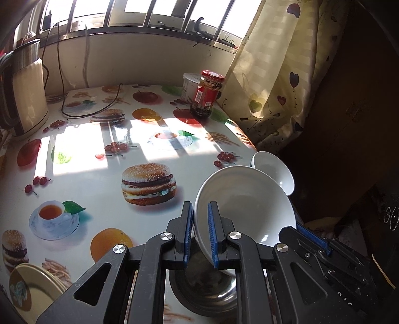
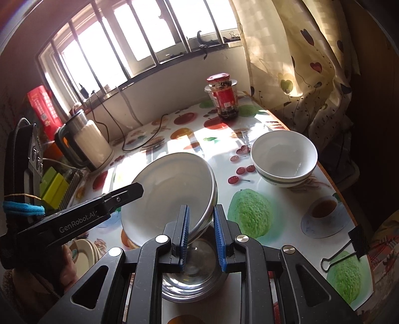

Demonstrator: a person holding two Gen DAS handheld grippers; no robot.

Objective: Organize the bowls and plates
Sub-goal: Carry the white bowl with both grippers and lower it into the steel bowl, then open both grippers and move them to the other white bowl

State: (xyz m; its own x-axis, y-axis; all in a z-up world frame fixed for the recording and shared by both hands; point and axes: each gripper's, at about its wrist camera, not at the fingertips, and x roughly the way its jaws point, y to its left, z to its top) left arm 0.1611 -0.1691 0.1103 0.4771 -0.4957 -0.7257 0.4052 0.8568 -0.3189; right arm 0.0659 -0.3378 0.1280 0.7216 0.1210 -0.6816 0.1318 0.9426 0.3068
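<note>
White bowl (image 1: 239,206), tilted, pinched at its rim by both grippers (image 1: 200,233) (image 2: 201,236) above an empty steel bowl (image 2: 192,271).

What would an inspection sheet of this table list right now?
Surface: table under a sunlit fruit-and-burger cloth.
Job's things: white bowl tilted above a steel bowl; stacked bowls near the table's edge; plates.
Clutter: jar, tub, kettle, binder clip.
Tools: left tool clamps the white bowl's rim; right tool straddles it, grip unclear.
Cables: black cable on the table.
Surroundings: barred window, heart-print curtain.
</note>
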